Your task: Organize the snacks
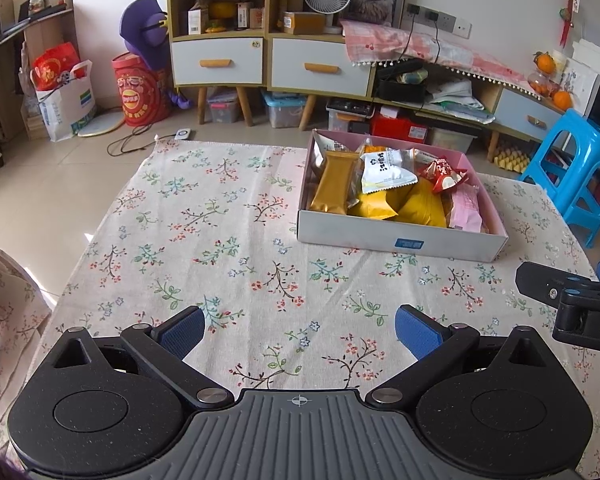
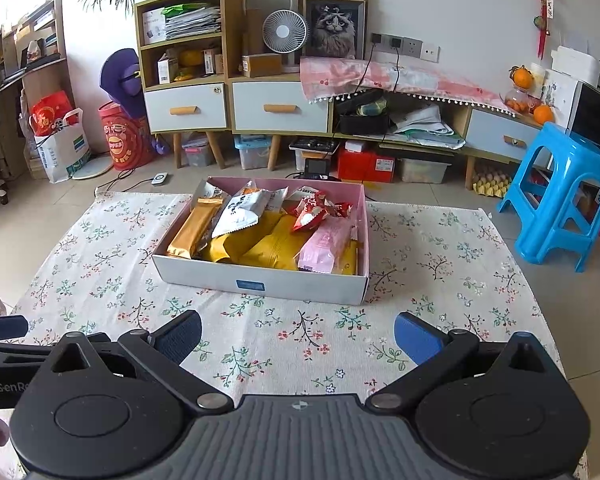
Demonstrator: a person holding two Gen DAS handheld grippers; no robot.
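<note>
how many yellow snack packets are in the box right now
2 show clearly: one yellow packet left of centre near the box's front wall, another just right of it, beside the pink packet. More may be hidden underneath.

The tablecloth (image 2: 420, 264) is cream, printed with small red, green and blue flower sprigs. The box (image 2: 204, 270) is white outside and pink inside, holding gold (image 2: 190, 232), yellow (image 2: 274, 246), white (image 2: 242, 210), red (image 2: 312, 212) and pink (image 2: 326, 246) snack packets. Both grippers' pads (image 1: 416, 330) are blue on black arms, and the plastic stool (image 2: 560, 196) is bright blue.

The left gripper (image 1: 300, 330) and right gripper (image 2: 298, 332) sit level, side by side, both pointing forward, each with jaws spread wide and holding nothing.
</note>
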